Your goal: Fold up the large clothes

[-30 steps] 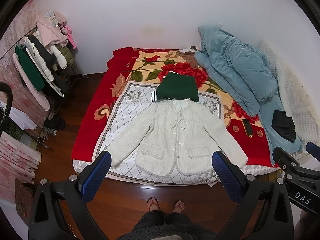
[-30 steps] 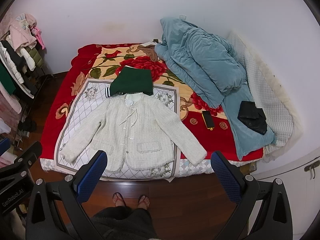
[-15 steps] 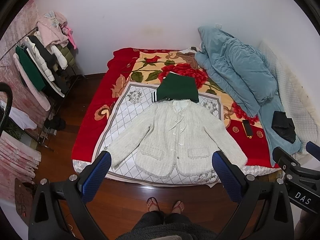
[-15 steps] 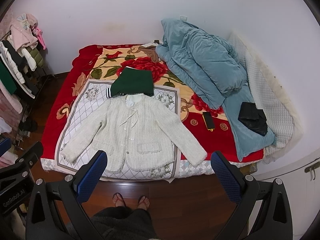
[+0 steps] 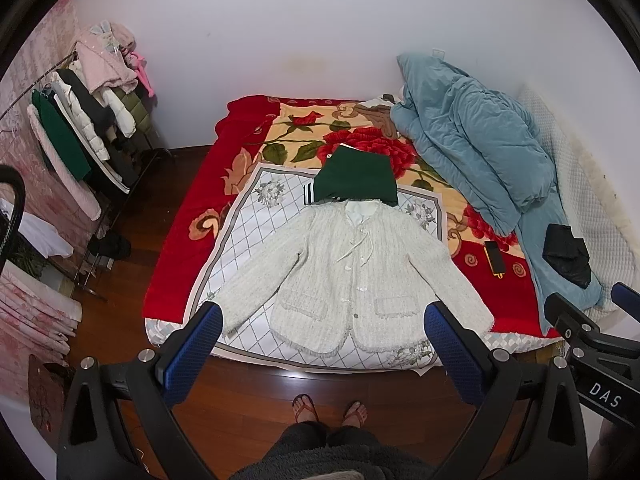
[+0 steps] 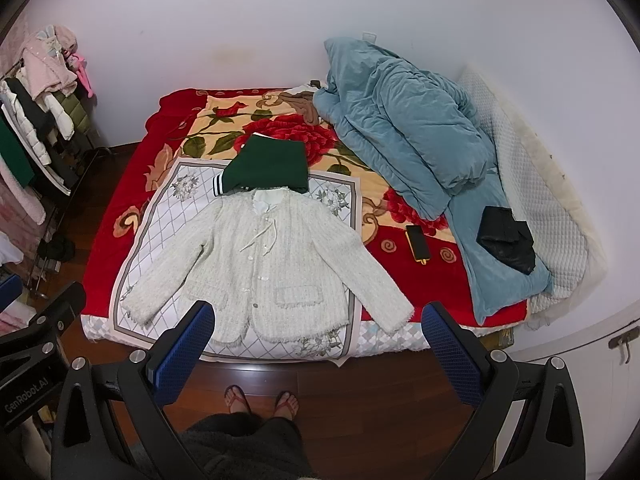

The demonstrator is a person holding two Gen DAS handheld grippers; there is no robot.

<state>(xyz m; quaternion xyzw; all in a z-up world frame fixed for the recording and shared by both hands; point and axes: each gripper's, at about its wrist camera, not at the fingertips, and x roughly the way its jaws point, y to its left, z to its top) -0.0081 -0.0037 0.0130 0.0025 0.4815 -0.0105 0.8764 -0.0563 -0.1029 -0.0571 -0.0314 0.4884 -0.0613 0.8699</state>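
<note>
A cream tweed jacket [image 5: 352, 268] lies face up and spread flat on the bed, sleeves out to both sides; it also shows in the right wrist view [image 6: 268, 264]. A folded green garment [image 5: 356, 178] lies just behind its collar, seen in the right wrist view too [image 6: 266, 166]. My left gripper [image 5: 322, 320] is open and empty, held above the floor in front of the bed. My right gripper [image 6: 318, 318] is open and empty at the same height.
A red floral blanket [image 5: 188, 240] covers the bed. A blue duvet [image 6: 404, 132] is heaped at the right, with a black bag [image 6: 506, 238] and a phone [image 6: 418, 244]. A clothes rack [image 5: 84, 128] stands left. The person's feet [image 5: 330, 410] are on the wood floor.
Nothing of note has moved; both views shifted only very slightly.
</note>
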